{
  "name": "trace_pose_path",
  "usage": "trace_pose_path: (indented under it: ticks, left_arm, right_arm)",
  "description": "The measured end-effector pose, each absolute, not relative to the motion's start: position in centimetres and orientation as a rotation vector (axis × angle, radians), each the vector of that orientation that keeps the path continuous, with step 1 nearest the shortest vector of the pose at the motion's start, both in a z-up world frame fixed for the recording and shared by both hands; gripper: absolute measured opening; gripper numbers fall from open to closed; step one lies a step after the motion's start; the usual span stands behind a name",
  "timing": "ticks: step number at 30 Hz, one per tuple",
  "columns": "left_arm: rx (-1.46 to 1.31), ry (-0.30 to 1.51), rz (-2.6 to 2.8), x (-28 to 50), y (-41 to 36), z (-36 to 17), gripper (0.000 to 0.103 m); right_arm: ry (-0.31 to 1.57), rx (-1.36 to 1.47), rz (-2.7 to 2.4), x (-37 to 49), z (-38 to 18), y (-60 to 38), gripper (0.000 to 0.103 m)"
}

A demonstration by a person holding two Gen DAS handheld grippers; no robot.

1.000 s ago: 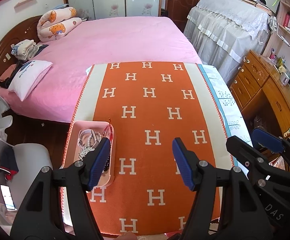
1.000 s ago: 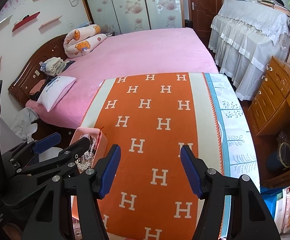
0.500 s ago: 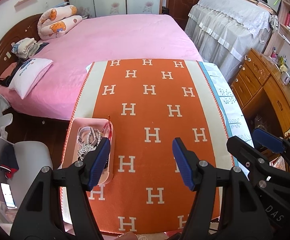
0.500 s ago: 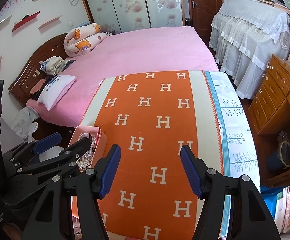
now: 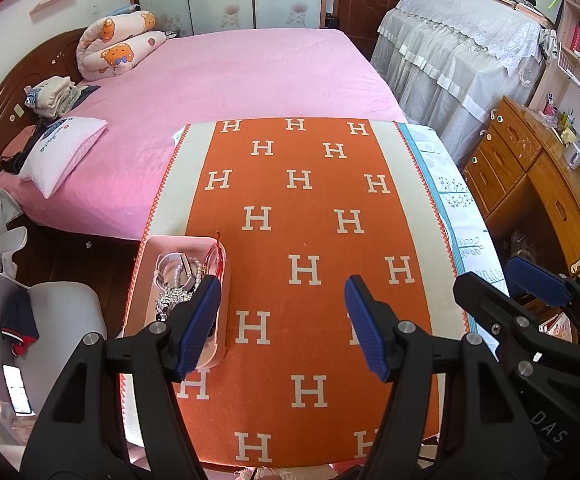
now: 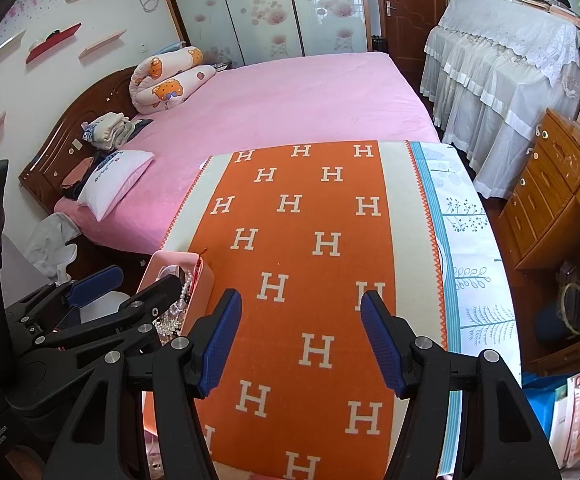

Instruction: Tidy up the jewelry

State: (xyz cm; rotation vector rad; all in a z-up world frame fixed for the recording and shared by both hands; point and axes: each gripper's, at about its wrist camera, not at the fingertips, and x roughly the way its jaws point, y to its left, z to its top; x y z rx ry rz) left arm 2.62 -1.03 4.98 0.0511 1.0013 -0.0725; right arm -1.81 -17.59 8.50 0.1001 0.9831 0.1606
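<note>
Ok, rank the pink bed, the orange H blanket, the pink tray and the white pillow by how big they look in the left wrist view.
1. Pink bed
2. Orange H blanket, nearly as big, though nearness to the camera inflates it
3. Pink tray
4. White pillow, farther off, so its rank against the tray is unsure

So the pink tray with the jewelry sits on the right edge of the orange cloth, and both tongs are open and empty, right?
Not quite: the tray sits on the cloth's left edge, as the left wrist view shows. Both the left tongs and right tongs are open and empty.

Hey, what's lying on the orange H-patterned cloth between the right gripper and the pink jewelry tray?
Nothing: bare orange cloth separates right gripper from pink plastic tray, per right wrist view.
</note>
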Motion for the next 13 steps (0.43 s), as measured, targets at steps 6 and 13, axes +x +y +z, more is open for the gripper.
trace_pose_path:
  ticks: [6, 13]
  left_arm:
    - [0.054, 1.000, -0.070, 2.66, -1.04, 4.96, 0.062]
    - [0.055, 1.007, -0.066, 2.70, -0.90, 4.96, 0.062]
  right_arm:
    - [0.983, 0.102, 0.163, -1.82, 8.43, -17.52, 0.063]
    - [0.988, 0.105, 0.169, -1.61, 7.86, -17.10, 0.063]
